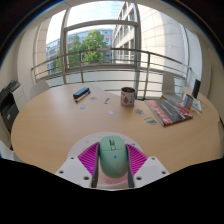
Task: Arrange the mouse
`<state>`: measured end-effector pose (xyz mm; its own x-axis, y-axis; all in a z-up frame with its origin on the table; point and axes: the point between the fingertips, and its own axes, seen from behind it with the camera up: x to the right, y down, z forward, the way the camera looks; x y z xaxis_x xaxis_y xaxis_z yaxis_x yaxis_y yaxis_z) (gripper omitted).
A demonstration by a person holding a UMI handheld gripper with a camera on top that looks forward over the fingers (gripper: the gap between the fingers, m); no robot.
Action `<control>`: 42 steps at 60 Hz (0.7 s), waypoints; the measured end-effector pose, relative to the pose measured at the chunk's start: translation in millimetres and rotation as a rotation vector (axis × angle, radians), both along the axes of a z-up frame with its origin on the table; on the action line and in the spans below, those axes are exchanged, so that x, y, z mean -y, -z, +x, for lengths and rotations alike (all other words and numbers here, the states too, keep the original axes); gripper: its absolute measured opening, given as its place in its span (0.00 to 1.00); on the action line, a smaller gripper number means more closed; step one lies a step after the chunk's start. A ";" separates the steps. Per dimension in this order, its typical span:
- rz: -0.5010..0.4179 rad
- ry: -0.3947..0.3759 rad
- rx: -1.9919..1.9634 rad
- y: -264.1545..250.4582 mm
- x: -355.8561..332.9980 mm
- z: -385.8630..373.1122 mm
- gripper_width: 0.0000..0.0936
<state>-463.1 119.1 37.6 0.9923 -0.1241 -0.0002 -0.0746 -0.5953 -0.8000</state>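
Observation:
A pale green computer mouse (111, 157) sits lengthwise between my gripper's (111, 163) two fingers, with its nose pointing away over the round wooden table (70, 120). The magenta pads (90, 157) press against both of its sides. The mouse is held above the table's near edge.
Further off on the table are a dark flat object (81, 94) at the far left, a patterned mug (128, 96) in the middle, and magazines and papers (168, 110) at the right. A chair (8, 103) stands at the left. Large windows with a railing lie behind.

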 end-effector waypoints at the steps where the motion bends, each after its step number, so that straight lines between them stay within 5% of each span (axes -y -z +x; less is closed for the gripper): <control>1: -0.010 0.001 -0.003 7.4 1.1 -3.6 0.44; 16: -0.109 -0.006 -0.052 48.1 0.5 -10.2 0.59; 22: -0.109 -0.015 -0.036 39.3 6.2 -11.5 0.91; 42: -0.007 -0.021 0.038 -53.5 70.0 -30.0 0.91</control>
<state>-493.1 49.0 91.1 0.9939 -0.1031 0.0380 -0.0320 -0.6023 -0.7976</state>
